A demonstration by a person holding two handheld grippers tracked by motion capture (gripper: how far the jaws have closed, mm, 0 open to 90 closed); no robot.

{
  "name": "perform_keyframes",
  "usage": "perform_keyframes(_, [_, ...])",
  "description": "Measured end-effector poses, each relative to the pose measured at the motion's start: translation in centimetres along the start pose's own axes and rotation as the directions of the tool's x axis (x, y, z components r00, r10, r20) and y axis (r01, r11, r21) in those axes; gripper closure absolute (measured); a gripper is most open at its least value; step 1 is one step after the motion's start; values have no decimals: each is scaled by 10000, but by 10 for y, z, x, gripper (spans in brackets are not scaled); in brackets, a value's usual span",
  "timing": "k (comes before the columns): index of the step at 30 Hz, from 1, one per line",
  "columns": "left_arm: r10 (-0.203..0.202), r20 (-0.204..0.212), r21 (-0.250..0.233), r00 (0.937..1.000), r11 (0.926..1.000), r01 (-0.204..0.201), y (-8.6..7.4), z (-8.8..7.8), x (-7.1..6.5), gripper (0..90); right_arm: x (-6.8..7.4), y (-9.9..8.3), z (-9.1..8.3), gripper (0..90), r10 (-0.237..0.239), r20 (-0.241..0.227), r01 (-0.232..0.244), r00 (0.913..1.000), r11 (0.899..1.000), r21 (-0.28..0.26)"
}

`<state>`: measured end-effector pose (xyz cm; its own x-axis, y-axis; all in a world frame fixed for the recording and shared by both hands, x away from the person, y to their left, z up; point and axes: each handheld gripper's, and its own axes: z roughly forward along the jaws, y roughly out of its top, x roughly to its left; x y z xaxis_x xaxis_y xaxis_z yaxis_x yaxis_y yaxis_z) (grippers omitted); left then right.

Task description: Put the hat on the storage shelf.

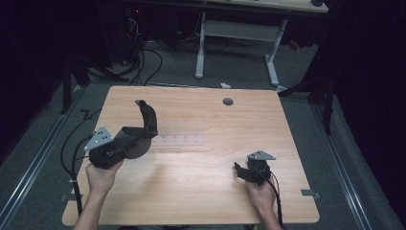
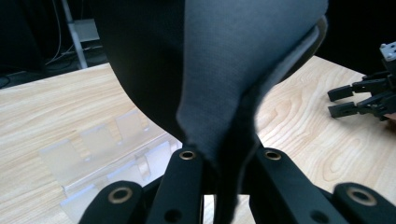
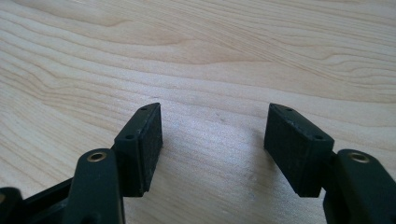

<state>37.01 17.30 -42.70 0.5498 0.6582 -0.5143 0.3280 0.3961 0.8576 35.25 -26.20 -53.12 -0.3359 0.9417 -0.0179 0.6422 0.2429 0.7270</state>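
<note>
My left gripper (image 1: 134, 138) is shut on a dark fabric piece (image 1: 149, 119), black outside and grey inside, and holds it above the left half of the wooden table (image 1: 201, 191). In the left gripper view the jaws (image 2: 229, 161) pinch the fabric's lower edge (image 2: 233, 70), which hides much of the scene. A clear plastic rack (image 1: 178, 140) with slots lies on the table just beyond it, also seen as the clear rack (image 2: 107, 154). My right gripper (image 1: 238, 170) rests near the table's front right, open, with bare wood between its pads (image 3: 144, 140). It appears as the right gripper (image 2: 343, 101) at that view's far right.
A round cable hole (image 1: 228, 101) sits near the table's back edge. Behind the table stands a white-legged desk (image 1: 270, 52), with cables (image 1: 143, 62) on the grey floor. Dark stands flank both back corners.
</note>
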Motion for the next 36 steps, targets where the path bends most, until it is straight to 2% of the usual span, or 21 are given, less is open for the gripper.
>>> perform_keyframes(11, [24,-141,-357,9999,9994,-29,13,10,6,855,0,0,0,373,2,0,-2,10000,10000,-2])
perform_keyframes(24, [35,-763,-346,9971,9994,-62,16,26,26,856,0,0,0,371,-2,-6,2,10000,10000,4])
perform_keyframes(30, [-78,-1021,-571,9947,9984,20,18,29,35,856,0,0,0,371,-6,-5,6,10000,10000,4])
perform_keyframes(36, [38,-1269,-726,9919,9973,-131,19,31,42,856,0,0,0,370,10,-5,-10,10000,10000,7])
